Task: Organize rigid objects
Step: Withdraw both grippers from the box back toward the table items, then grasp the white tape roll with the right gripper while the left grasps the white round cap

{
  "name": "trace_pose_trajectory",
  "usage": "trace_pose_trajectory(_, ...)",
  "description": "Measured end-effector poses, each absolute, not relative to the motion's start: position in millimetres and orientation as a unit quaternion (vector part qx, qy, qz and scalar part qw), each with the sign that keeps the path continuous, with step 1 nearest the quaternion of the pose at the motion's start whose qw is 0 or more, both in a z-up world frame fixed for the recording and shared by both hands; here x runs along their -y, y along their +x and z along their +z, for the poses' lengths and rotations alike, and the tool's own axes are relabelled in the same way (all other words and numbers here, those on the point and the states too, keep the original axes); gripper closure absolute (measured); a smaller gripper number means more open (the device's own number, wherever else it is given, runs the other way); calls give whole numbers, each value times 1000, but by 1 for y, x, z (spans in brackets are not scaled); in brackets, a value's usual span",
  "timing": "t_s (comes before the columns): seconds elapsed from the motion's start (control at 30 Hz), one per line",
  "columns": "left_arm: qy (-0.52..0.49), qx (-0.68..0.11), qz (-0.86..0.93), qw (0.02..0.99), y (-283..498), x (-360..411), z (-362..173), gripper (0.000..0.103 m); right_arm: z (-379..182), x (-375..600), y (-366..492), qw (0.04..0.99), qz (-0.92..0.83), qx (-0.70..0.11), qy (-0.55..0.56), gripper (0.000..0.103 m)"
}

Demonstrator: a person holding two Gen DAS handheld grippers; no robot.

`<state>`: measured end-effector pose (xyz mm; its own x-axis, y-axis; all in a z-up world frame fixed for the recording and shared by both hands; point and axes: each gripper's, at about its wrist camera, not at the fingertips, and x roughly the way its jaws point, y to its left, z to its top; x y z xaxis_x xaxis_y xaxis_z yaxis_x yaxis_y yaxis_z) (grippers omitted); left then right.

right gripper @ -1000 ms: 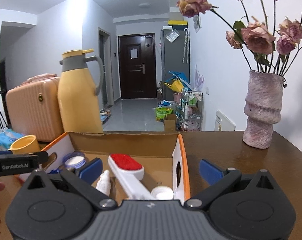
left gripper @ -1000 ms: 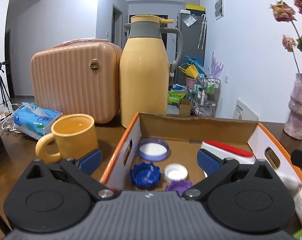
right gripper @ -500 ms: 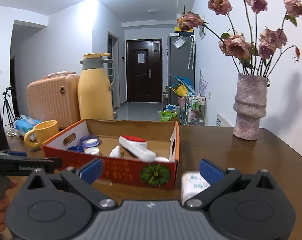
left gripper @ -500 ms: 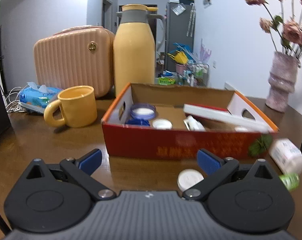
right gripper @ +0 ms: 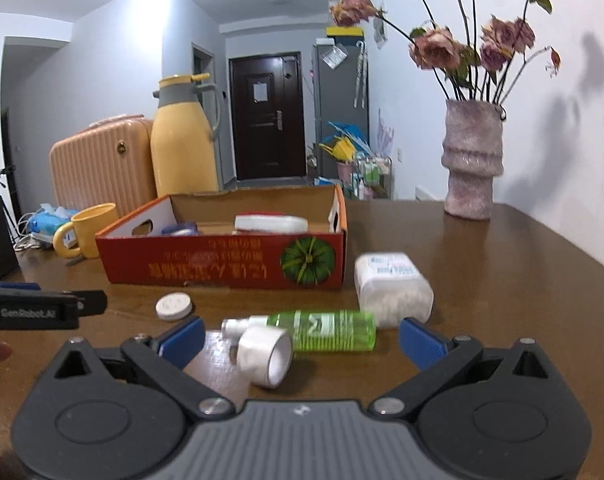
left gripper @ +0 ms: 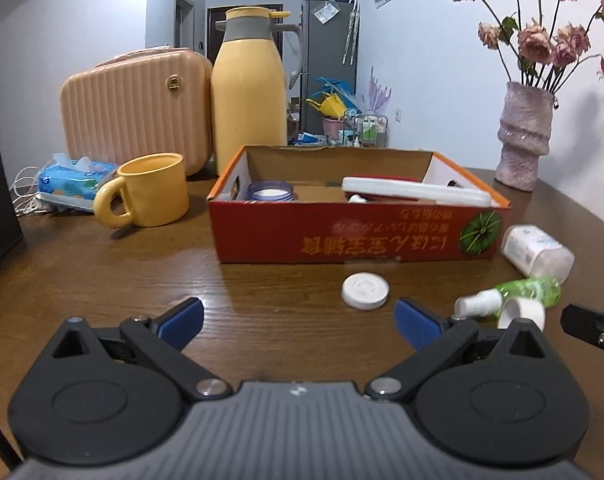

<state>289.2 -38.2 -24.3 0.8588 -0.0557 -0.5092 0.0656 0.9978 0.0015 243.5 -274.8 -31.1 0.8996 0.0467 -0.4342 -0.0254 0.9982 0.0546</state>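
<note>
While both grippers hang with jaws wide open and empty, the loose things lie on the desk (right gripper: 501,264) before the box (right gripper: 230,268): green bottle (right gripper: 325,330), white cap (right gripper: 266,356), lid (right gripper: 174,306), white jar (right gripper: 393,288). The round cap and bottle may roll if a finger nudges them. Open room is on the right; the box wall blocks behind.

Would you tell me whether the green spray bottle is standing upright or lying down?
Lying down: the green spray bottle rests on its side on the table, nozzle toward the left.

Bright ceiling glare, fisheye-warped edges
</note>
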Motion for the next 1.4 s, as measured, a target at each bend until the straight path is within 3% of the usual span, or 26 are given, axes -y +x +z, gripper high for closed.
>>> trace_pose_trajectory(0.23, -2, -270, -31, 962, 289, 20, -26, 0, -47, 255, 251, 968, 4, -250, 13, 3)
trace_pose_trajectory(0.57, -15, -274, -32, 961, 291, 9, -26, 0, -52, 228, 291, 961, -24, -276, 12, 28)
trace_pose_trajectory(0.63, -15, -276, -30, 961, 293, 9, -27, 0, -55, 226, 299, 960, -29, -277, 18, 41)
trace_pose_trajectory(0.7, -16, -283, -31, 959, 296, 8, -29, 0, -59, 225, 305, 958, -30, -284, 24, 73)
trace_pose_trajectory(0.73, -18, -286, -32, 958, 297, 8, -29, 0, -62, 224, 307, 956, -28, -291, 25, 80)
trace_pose_trajectory(0.97, -22, -283, -27, 959, 300, 7, -28, 0, -62, 230, 300, 960, -19, -278, 42, 79)
trace_pose_trajectory(1.2, -30, -271, -23, 962, 302, 3, -25, 0, -47, 225, 274, 981, 1, -188, 42, 79)
trace_pose_trajectory(1.4, -31, -278, -38, 959, 303, 6, -29, 0, -41, 229, 266, 986, 4, -158, 52, 79)
